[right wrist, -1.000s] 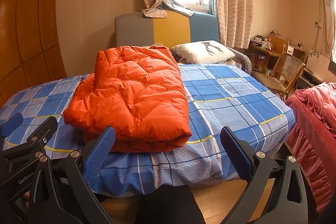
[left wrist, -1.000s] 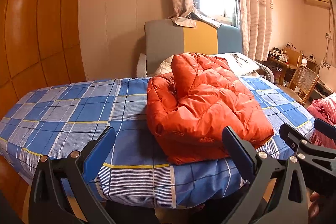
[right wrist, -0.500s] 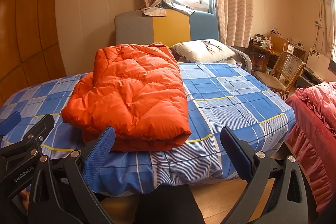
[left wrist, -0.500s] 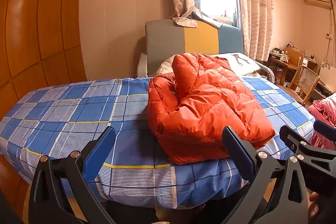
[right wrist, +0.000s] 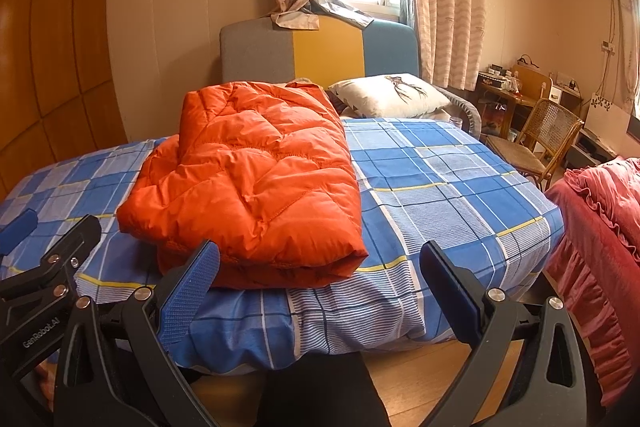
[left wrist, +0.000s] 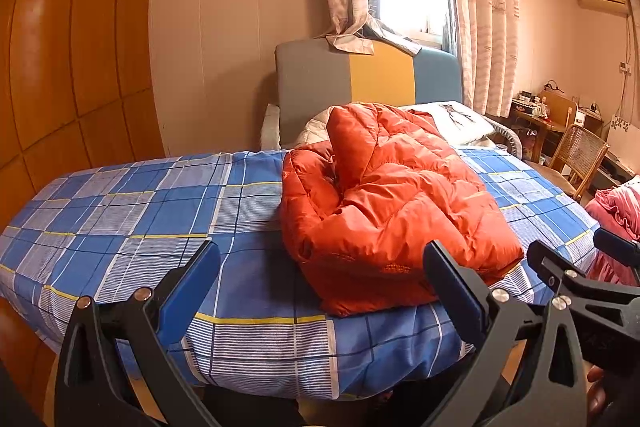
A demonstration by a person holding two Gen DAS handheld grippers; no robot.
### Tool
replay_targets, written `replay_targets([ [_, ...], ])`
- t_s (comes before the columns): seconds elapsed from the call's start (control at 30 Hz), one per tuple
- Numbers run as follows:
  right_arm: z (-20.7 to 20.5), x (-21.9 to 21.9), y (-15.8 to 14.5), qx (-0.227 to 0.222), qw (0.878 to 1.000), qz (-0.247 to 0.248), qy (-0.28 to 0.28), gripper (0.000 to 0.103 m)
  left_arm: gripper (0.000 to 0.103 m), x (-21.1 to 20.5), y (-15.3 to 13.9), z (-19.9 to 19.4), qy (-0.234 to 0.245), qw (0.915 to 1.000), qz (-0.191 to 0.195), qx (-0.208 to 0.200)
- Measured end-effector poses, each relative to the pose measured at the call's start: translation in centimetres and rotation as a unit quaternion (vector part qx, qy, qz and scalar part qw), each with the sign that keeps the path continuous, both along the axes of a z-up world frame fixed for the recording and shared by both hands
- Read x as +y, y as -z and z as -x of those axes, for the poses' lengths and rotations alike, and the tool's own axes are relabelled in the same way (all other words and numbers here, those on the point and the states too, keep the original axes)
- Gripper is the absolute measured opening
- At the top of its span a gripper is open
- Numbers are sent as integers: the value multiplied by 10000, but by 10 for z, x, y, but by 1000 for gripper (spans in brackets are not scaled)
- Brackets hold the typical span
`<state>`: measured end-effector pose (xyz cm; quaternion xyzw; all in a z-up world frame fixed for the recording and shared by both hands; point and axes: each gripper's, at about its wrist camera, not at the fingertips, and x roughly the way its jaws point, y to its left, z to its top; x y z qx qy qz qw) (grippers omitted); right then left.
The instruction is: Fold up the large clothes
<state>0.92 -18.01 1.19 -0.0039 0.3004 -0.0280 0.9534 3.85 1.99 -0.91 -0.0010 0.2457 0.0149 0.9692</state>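
Almost nothing had moved over the last second: both grippers had drifted only slightly, and the folded orange down jacket (left wrist: 392, 203) lay where it had been, on the blue plaid bedspread (left wrist: 152, 219) near the foot of the bed. The left gripper (left wrist: 320, 287) hung short of the bed's edge, its jaws spread wide and empty — its blue-padded fingers (left wrist: 192, 287) clear of the cloth. The right gripper (right wrist: 316, 283) was likewise released, holding nothing, with the jacket's near corner just beyond its left finger. Each gripper showed at the edge of the other's view, side by side. The jacket sat as a thick bundle, its folded edge toward the cameras and a looser, rumpled part toward the headboard (right wrist: 320, 47). A white pillow (right wrist: 392, 95) with a dark print rested behind it. A cane chair (right wrist: 536, 139) stood to the right — beside it, a pink ruffled cover (right wrist: 592, 219).
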Motion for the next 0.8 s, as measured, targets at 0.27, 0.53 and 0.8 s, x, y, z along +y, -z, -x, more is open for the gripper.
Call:
replay_targets([
  [0.27,-1,0,2,51,10000,14,-29,100,101,0,1,-1,-5,10000,9,8],
  [0.53,-2,0,3,86,9999,24,-52,100,101,2,0,0,14,10000,37,-43],
  [0.8,-4,0,6,147,9999,41,-81,100,101,7,2,-2,-101,9999,58,6],
])
